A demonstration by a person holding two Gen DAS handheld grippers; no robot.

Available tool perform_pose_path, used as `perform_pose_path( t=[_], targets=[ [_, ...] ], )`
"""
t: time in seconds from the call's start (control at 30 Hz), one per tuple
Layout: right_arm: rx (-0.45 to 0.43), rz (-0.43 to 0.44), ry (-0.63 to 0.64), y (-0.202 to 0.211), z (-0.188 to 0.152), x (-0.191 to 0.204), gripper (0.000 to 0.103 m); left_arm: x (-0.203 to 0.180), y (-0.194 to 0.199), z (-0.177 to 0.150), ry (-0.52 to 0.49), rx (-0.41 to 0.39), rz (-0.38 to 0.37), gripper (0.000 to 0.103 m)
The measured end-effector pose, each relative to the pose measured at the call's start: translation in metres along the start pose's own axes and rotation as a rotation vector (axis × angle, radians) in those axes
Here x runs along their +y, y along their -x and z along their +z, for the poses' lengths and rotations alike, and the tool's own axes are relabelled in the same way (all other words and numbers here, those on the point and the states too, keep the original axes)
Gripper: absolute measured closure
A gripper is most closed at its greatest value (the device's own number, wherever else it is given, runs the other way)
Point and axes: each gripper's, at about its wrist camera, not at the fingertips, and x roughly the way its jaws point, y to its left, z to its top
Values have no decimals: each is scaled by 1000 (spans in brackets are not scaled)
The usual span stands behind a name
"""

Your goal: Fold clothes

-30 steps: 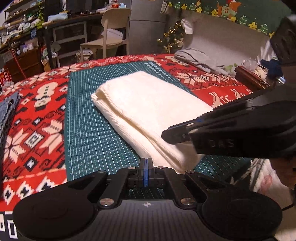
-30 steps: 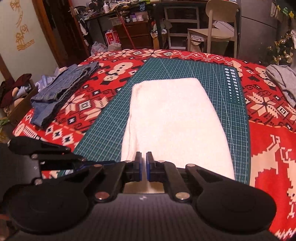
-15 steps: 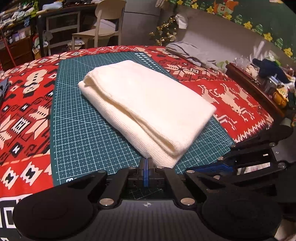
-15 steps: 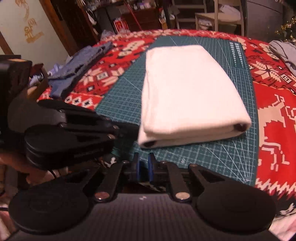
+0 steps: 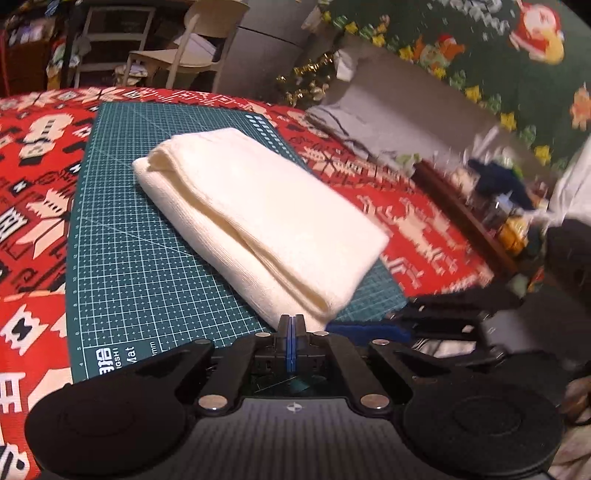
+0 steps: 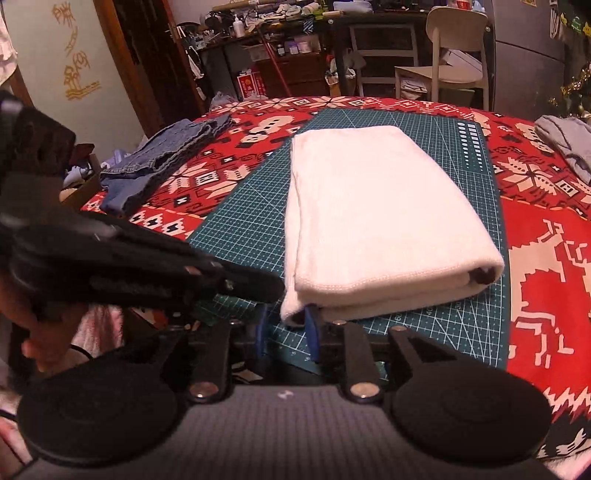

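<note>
Left wrist view: we see the left gripper [image 5: 291, 334] at the near edge of the green cutting mat [image 5: 122, 266], with its blue pads pressed together and nothing between them. The folded cream cloth [image 5: 258, 218] lies just beyond its tips; we cannot tell whether the tips touch it. The right gripper [image 5: 369, 328] is seen from the side, low at the right, near the same near corner of the cloth.

In the right wrist view the right gripper [image 6: 286, 328] has its jaws a little apart, and the near left corner of the cloth [image 6: 376, 218] sits just in front of the gap. The left gripper [image 6: 255, 284] comes in from the left, beside that corner.

The mat lies on a red patterned tablecloth [image 6: 546, 258] and the cloth rests in the middle of the mat, reaching almost to its near edge. We count one cream cloth, one folded blue denim garment [image 6: 162, 158] at the left edge of the table, and one grey garment [image 6: 565, 144] at the right edge. Behind the table stand one pale chair [image 6: 454, 55] and a crowded dark desk [image 6: 332, 22].
</note>
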Motion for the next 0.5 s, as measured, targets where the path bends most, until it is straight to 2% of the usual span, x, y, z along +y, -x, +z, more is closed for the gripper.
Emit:
perform_pose_path(
  t=[0.13,0.23,0.27,0.3,0.5],
  targets=[
    [-21,-43,39,-3,-2,8,76,21,9,4,131,-29,-12,102],
    [-37,-76,69,-6,-3,14,77,28,11,4,169,-33,-1,102],
    [-43,-87,79,-7,-4,16,79,28,10,3,168,-31,4,102],
    [-48,-98,89,-7,-4,18,91,27,11,3,161,-27,6,102],
    [-80,-163,148,-12,-7,30,95,12,4,1,54,-12,39,102]
  ],
)
